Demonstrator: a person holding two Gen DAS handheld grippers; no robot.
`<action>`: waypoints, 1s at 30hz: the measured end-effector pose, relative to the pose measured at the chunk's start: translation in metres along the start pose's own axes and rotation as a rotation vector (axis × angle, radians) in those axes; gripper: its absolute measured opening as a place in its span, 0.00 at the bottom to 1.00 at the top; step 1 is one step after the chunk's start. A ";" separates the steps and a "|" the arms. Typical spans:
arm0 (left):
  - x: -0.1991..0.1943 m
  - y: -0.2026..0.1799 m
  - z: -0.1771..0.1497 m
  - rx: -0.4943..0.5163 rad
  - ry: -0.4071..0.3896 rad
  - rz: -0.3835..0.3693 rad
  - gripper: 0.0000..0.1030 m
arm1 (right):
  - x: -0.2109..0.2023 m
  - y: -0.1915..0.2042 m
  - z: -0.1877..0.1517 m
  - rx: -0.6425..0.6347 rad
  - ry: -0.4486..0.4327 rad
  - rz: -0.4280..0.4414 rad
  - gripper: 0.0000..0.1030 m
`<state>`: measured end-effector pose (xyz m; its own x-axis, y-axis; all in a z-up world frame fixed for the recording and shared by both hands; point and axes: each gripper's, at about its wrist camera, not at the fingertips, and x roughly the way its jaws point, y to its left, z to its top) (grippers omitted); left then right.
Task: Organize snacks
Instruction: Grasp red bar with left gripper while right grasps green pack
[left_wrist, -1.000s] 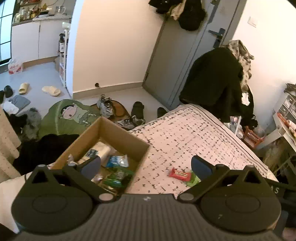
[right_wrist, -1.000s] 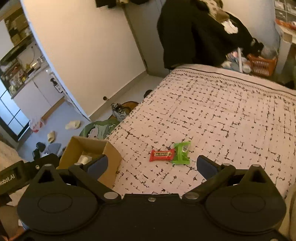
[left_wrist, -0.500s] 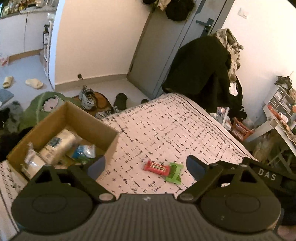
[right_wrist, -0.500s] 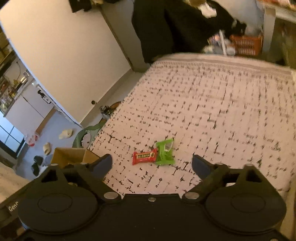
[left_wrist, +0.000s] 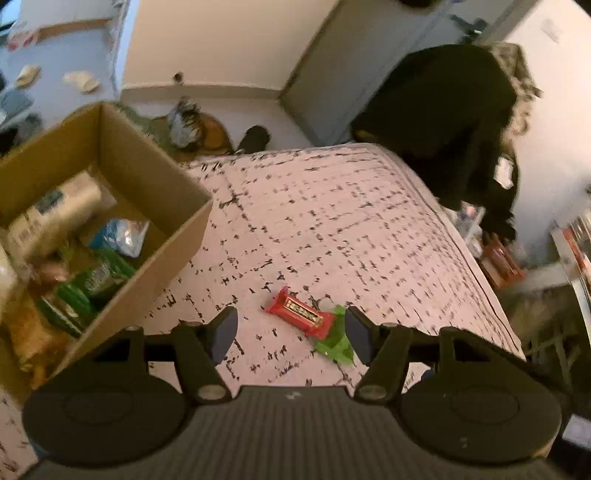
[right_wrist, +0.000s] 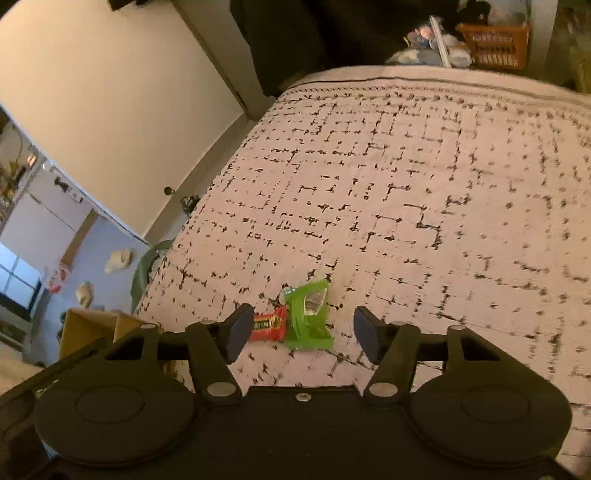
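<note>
lying on the patterned bedspread (left_wrist: 332, 221), a red snack bar (left_wrist: 298, 312) is seen touching a green packet (right_wrist: 308, 317), both framed between the spread fingers of the left gripper (left_wrist: 291, 332) and the right gripper (right_wrist: 301, 332); nothing is held by either, and a cardboard box (left_wrist: 155, 184) of snacks is set beside them

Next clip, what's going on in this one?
A person is tidying snacks on a bed with a hand-held gripper in each hand. Two snacks are left on the cover: a red bar and a green packet, touching each other. The left gripper and the right gripper are both open, aimed at the pair, holding nothing. A cardboard box at the left already holds several packets.
</note>
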<state>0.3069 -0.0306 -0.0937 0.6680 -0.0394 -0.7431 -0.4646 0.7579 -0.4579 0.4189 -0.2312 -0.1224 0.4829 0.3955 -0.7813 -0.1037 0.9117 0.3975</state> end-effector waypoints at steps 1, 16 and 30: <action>0.007 0.001 0.001 -0.024 0.008 0.002 0.61 | 0.008 0.000 -0.001 0.004 0.016 0.001 0.57; 0.090 0.003 0.010 -0.134 0.095 0.141 0.55 | 0.076 -0.007 0.004 -0.061 0.083 -0.019 0.38; 0.120 -0.026 0.004 -0.034 0.073 0.216 0.63 | 0.061 -0.032 0.011 -0.009 0.066 -0.115 0.31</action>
<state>0.4017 -0.0521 -0.1689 0.5079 0.0736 -0.8583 -0.6124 0.7315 -0.2997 0.4610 -0.2380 -0.1777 0.4338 0.2941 -0.8517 -0.0587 0.9525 0.2990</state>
